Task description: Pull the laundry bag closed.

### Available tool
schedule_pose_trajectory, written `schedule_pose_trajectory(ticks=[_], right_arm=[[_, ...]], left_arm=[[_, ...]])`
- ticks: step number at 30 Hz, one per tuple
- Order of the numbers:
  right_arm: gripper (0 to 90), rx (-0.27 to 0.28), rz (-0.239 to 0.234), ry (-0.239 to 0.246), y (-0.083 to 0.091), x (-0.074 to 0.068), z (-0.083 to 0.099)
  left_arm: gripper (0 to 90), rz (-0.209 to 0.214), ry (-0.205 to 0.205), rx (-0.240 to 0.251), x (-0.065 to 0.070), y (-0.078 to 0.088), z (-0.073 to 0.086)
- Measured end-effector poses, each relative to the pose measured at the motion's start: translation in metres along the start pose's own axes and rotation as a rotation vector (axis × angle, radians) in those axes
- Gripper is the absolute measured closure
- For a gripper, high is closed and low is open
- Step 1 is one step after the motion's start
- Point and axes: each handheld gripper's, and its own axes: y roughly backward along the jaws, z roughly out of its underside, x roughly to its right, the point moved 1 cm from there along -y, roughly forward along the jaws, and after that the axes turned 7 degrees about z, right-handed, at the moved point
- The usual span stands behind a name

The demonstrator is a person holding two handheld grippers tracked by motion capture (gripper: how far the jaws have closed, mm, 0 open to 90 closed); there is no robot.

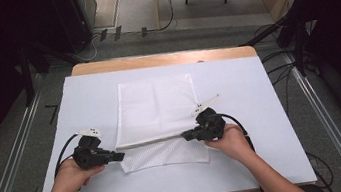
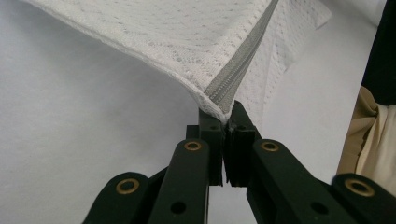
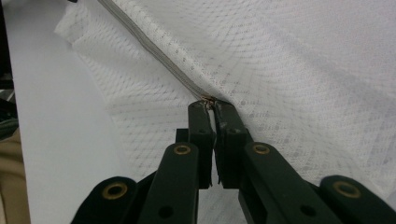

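Two claws [image 1: 119, 156] [image 1: 186, 135] clamped on the mesh bag's [image 1: 154, 106] zipper edge [image 1: 152, 140], bare table [image 1: 264, 128] all around.

A white mesh cloth bag [image 1: 157, 120] lies on the bench; its weave is open and netted, with small holes giving a rough, matt texture. A grey woven zipper tape [image 2: 236, 65] runs along its edge, finer and smoother than the mesh, with a small brassy metal piece [image 3: 208, 99] at its end. The white bench cover [image 1: 84, 108] looks smooth and matt, like paper or plastic sheet, over a pale wooden bench [image 1: 153, 60]. Each tool has matt black plastic jaws with dull brass-coloured rivets.
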Motion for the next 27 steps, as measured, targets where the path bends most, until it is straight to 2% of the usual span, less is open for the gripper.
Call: schedule_pose_trajectory(ticks=[11,15,27], right_arm=[[88.1,-0.002,0.011,-0.013,0.006,0.005,0.005],[88.1,-0.012,0.019,-0.006,0.006,0.005,0.008],[88.1,-0.017,0.020,-0.037,0.015,0.014,0.017]], left_arm=[[88.3,0.005,0.003,-0.004,-0.001,0.001,0.001],[88.3,0.007,0.016,-0.013,-0.002,0.001,0.002],[88.2,0.009,0.018,-0.014,-0.004,0.002,0.003]])
